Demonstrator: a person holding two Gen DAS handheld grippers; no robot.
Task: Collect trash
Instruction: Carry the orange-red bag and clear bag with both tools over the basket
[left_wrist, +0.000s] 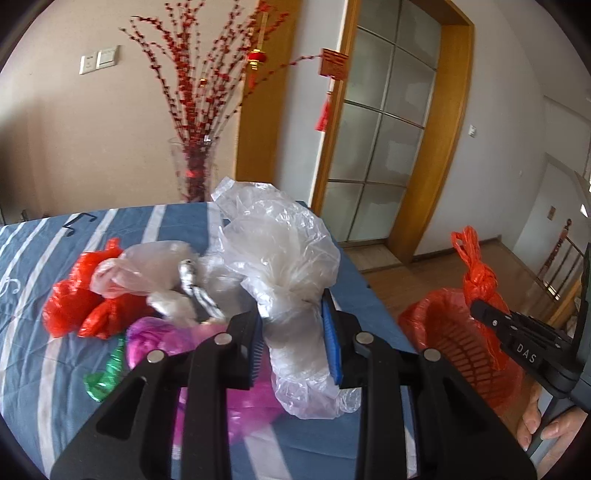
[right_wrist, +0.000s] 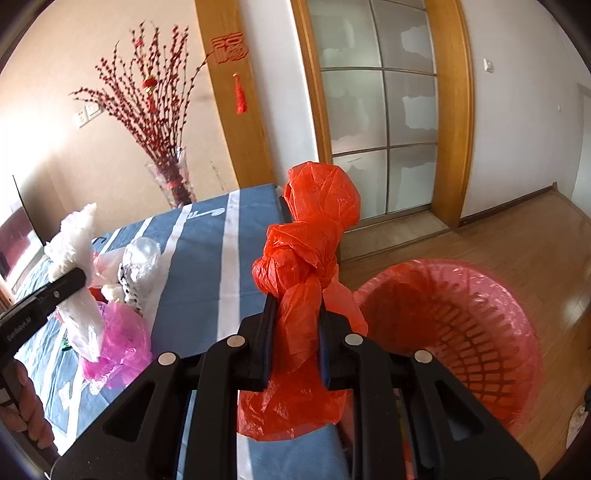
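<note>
"DAS" is printed on the right tool (left_wrist: 484, 308), which is clamped on a knotted red bag (right_wrist: 306, 258) above the red basket (right_wrist: 461, 317). The left tool (left_wrist: 293, 339) is clamped on a clear bag (left_wrist: 284, 258) over the bench (left_wrist: 37, 258).

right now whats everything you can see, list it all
clear plastic bag: one, see-through white, clamped in the left gripper
red plastic bag: one, knotted, clamped in the right gripper
loose bags: several, red, clear, pink, green, heaped on the table
table: one, blue cloth with white stripes
bin: one, pink basket with red liner, on the floor beside the table
vase: one, glass, red branches, behind the table
door: one, frosted glass, wooden frame
left gripper: black, blue pads
right gripper: black
hand: holding the right gripper's handle
</note>
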